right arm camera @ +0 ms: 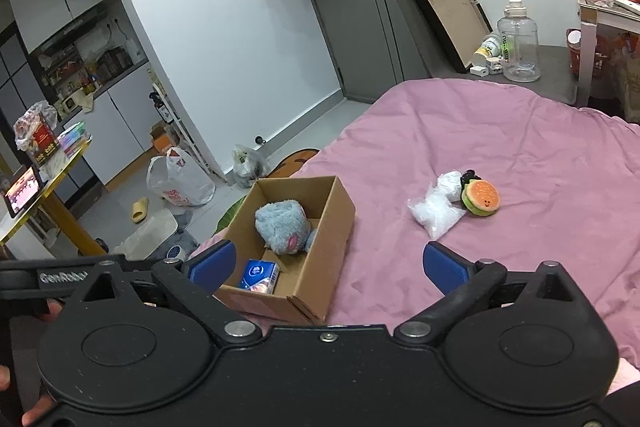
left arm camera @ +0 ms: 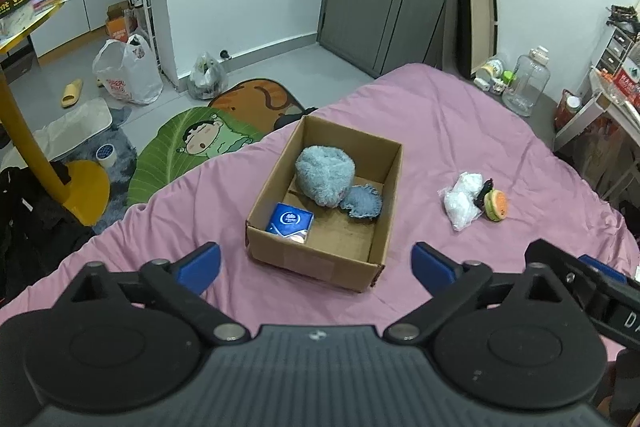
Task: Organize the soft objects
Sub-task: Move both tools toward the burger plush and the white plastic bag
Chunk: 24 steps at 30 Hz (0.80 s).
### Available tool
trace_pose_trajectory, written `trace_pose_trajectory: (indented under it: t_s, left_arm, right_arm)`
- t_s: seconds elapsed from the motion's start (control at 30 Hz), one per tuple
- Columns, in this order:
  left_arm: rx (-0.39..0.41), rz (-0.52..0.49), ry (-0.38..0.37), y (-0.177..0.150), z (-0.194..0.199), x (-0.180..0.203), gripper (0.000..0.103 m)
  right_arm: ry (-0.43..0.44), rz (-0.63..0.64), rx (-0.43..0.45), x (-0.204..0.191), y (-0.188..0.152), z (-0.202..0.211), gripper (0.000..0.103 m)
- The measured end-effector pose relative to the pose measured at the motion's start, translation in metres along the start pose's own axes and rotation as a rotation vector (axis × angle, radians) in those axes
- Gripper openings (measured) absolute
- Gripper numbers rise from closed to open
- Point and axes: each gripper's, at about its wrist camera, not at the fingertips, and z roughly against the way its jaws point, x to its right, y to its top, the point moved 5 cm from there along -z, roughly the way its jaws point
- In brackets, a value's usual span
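Note:
An open cardboard box [left arm camera: 384,195] [right arm camera: 336,227] sits on the pink bed sheet [left arm camera: 460,131] [right arm camera: 500,131]. Inside lie a fluffy blue plush [left arm camera: 324,175] [right arm camera: 282,223], a small round blue fuzzy piece [left arm camera: 362,205] and a blue tissue pack [left arm camera: 290,221] [right arm camera: 260,277]. To the box's right on the sheet lie a white plastic bag [left arm camera: 462,201] [right arm camera: 434,207] and a burger plush [left arm camera: 496,205] [right arm camera: 480,197]. My left gripper [left arm camera: 316,261] is open and empty, held near the box's front. My right gripper [right arm camera: 328,267] is open and empty, above the box's near right corner.
The bed's left edge drops to the floor, with a leaf-shaped cartoon rug [left arm camera: 192,147], plastic bags [left arm camera: 128,73], a yellow table leg [left arm camera: 24,143] and a slipper [left arm camera: 72,93]. A clear water jug [left arm camera: 526,83] [right arm camera: 518,43] and a shelf [right arm camera: 608,7] stand beyond the bed's far right.

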Motion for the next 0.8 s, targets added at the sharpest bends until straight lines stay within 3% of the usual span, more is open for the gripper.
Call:
trace_pose_trajectory:
  t_s: [0.43,0.8]
  left_arm:
    - [0.044,0.001,-0.033,-0.004,0.016,0.029,0.103]
    - [0.027,-0.013,-0.034,-0.005,0.005,0.071,0.103]
  right_arm:
    - [0.028,-0.064,-0.022,0.046,-0.009,0.023,0.103]
    - [-0.020,-0.018,-0.046,0.083,-0.008,0.031,0.103]
